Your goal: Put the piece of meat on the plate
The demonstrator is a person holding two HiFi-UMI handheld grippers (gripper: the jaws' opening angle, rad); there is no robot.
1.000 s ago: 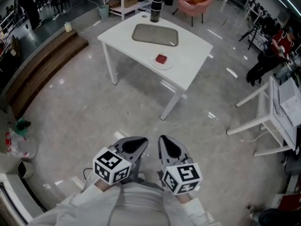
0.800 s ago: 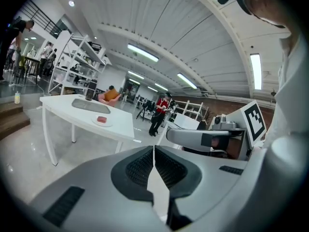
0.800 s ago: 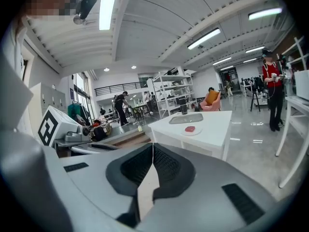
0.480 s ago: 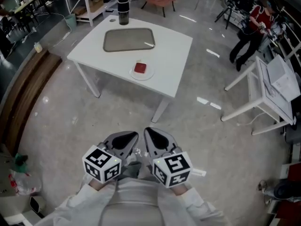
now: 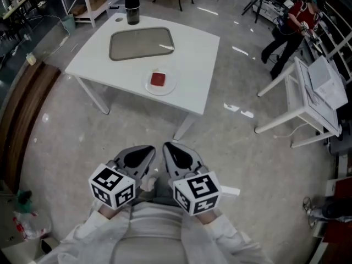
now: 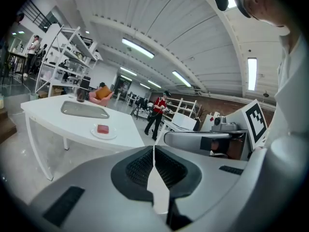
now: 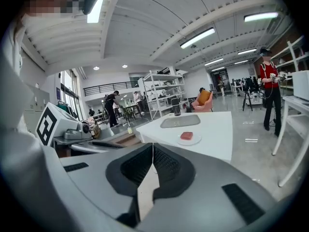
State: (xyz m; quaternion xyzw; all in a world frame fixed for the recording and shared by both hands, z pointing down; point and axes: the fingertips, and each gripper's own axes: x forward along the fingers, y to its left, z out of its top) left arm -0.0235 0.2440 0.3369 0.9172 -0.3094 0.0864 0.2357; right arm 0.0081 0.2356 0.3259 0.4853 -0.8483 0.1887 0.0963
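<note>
Meat (image 5: 158, 79) on plate (image 5: 163, 88), task seemingly complete: my left tongs (image 5: 149, 150) and right tongs (image 5: 166, 147), clenched empty, need no further move.

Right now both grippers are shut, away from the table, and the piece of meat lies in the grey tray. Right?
Not the tray. The head view shows the piece of meat on the white plate, beside the grey tray. The left gripper and right gripper are shut, away from the table, as stated.
</note>
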